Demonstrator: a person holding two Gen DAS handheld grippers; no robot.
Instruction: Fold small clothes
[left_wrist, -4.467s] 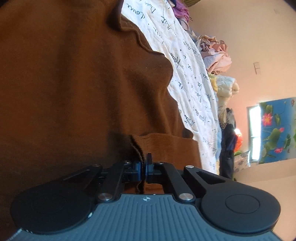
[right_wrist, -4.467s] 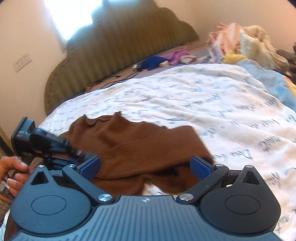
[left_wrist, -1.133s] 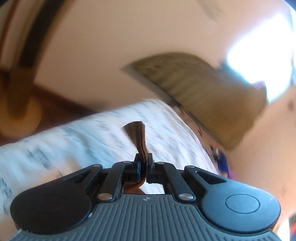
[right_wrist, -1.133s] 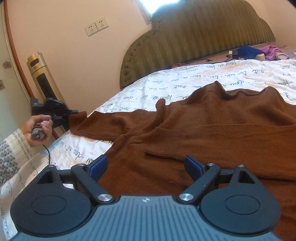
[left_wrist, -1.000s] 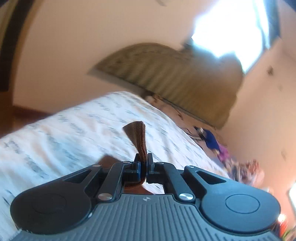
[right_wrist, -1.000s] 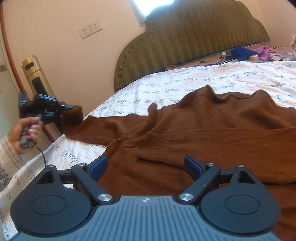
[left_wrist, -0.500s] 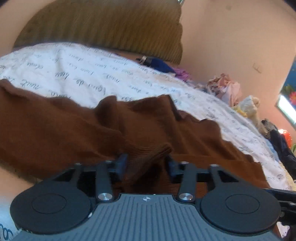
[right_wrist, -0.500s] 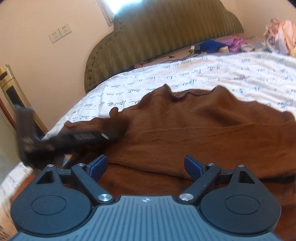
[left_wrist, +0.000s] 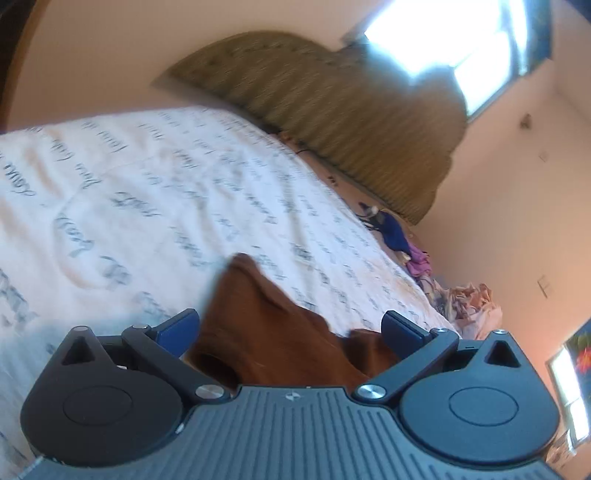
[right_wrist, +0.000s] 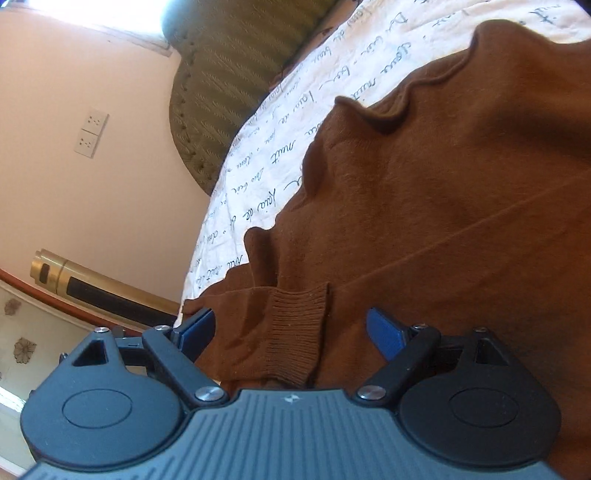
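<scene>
Bedspread (left_wrist: 155, 192) under brown sweater (right_wrist: 443, 206); left gripper (left_wrist: 290, 326) opening.

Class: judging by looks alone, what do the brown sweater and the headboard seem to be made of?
Sweater: soft knit, probably wool or a blend; matte fuzzy surface, ribbed cuff. Headboard: padded olive fabric, likely woven upholstery; striped weave, stud-like dots along its edge.

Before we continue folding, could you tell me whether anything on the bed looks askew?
The brown sweater lies rumpled, its neckline edge wavy, and the ribbed cuff of one sleeve is folded onto the body near the bed's edge.
</scene>
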